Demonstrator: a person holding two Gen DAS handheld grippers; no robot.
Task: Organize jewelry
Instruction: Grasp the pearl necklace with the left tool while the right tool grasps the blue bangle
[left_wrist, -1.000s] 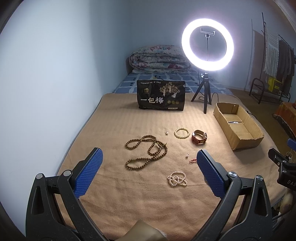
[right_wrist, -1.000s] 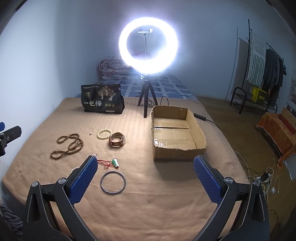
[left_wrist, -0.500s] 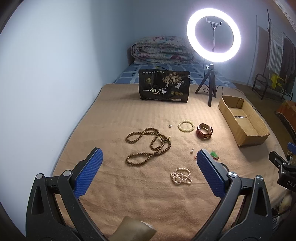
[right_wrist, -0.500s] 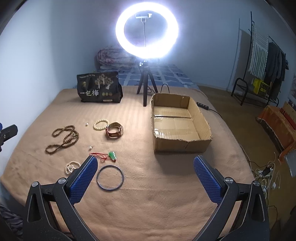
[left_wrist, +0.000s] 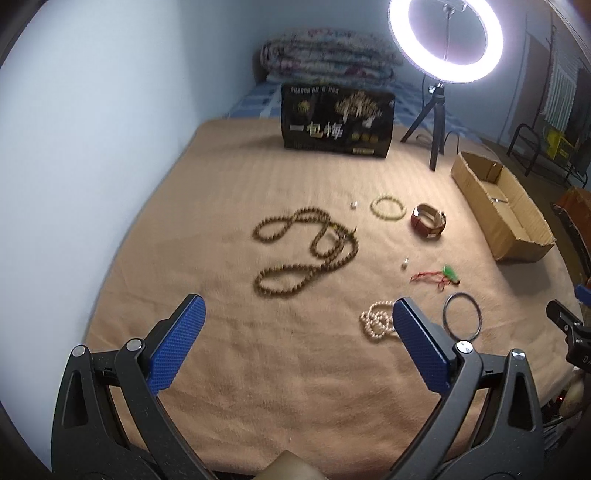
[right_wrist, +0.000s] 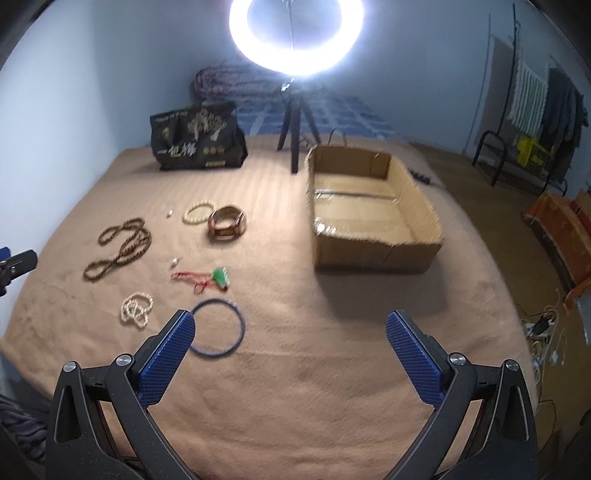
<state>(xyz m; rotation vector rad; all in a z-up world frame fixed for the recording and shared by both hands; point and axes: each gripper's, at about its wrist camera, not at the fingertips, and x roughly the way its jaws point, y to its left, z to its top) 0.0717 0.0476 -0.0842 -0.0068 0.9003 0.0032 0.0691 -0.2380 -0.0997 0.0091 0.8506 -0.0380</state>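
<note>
While both jaws gape wide and hold nothing, the right gripper (right_wrist: 290, 325) hovers beside the blue bangle (right_wrist: 218, 328); the left gripper (left_wrist: 295, 314) hovers near the pearl strand (left_wrist: 376, 320), bare blanket (right_wrist: 314, 387) between.

Three beaded strands: brown necklace (left_wrist: 306, 251), cream bracelet (left_wrist: 388, 207), pearl strand (left_wrist: 376, 320). One blue bangle (right_wrist: 218, 328), one cardboard box (right_wrist: 373, 254). Two small loose beads (left_wrist: 405, 263).
</note>
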